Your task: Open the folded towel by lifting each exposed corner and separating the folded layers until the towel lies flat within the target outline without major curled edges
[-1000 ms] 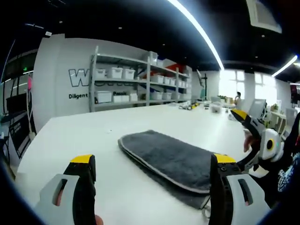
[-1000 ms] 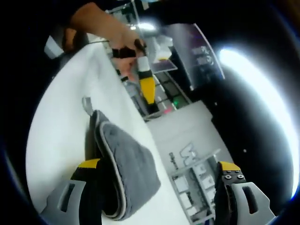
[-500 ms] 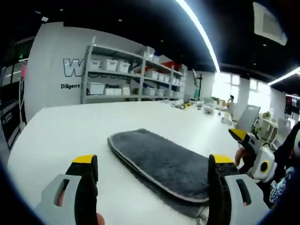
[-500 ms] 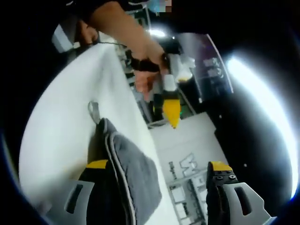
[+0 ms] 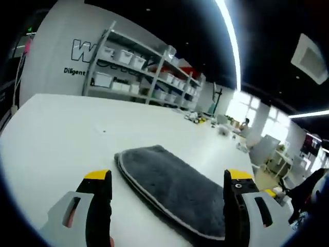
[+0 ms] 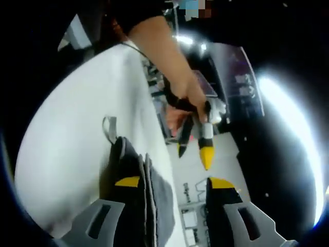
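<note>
A grey folded towel (image 5: 172, 188) with a pale trimmed edge lies on the white table (image 5: 51, 128). My left gripper (image 5: 168, 177) hovers over its near end, jaws wide apart, nothing held. In the right gripper view the towel's stacked edges (image 6: 151, 193) run up between the jaws of my right gripper (image 6: 174, 182), which stand partly closed with a gap still showing. The towel's hanging loop (image 6: 108, 128) sticks out onto the table (image 6: 67, 134). Beyond it a hand holds the left gripper (image 6: 193, 153), open, above the towel.
Metal shelves with white bins (image 5: 133, 62) stand along the back wall. Small items (image 5: 205, 119) sit at the table's far end, with desks and a bright window behind. A person's arm (image 6: 159, 56) reaches across the right gripper view.
The right gripper's jaws have drawn closer together and moved onto the towel's edge. The left gripper has come down nearer the towel. Both cameras have shifted.
</note>
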A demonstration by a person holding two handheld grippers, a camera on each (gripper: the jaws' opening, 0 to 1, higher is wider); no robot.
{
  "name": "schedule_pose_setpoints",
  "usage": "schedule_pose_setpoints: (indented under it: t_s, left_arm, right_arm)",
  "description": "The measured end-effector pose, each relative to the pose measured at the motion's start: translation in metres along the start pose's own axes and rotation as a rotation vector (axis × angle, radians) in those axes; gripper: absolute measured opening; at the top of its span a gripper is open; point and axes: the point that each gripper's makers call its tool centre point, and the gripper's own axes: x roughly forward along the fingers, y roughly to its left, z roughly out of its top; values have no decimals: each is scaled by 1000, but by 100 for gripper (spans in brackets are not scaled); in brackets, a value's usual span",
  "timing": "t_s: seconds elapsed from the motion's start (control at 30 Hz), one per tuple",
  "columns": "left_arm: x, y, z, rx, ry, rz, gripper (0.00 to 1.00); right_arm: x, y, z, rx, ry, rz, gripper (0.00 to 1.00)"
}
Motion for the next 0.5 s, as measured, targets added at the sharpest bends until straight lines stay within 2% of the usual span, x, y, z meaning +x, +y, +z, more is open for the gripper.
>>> schedule_pose_setpoints:
  t_s: [0.13, 0.23, 0.27, 0.3, 0.37, 0.43, 0.5]
  left_arm:
    - [12, -3, 5, -35, 16, -67, 90]
    - [26, 7, 6, -114, 25, -122, 88]
    - [31, 14, 7, -112, 16, -131, 88]
    - [35, 20, 7, -117, 11, -134, 89]
    - [44, 31, 7, -177, 11, -125, 89]
    - [53, 35, 10, -228, 0, -155, 88]
    - [57, 39, 11, -242, -1, -164, 88]
  right_arm:
    - [2, 3, 1, -2, -5, 15, 33]
    - [3, 8, 3, -5, -9, 39, 20]
    - [4, 9, 4, -7, -9, 42, 17]
    - [4, 10, 4, -8, -9, 44, 16]
    - [4, 11, 5, -12, -7, 49, 14]
    - [4, 10, 5, -11, -8, 46, 13]
    - [4, 10, 5, -3, -6, 45, 13]
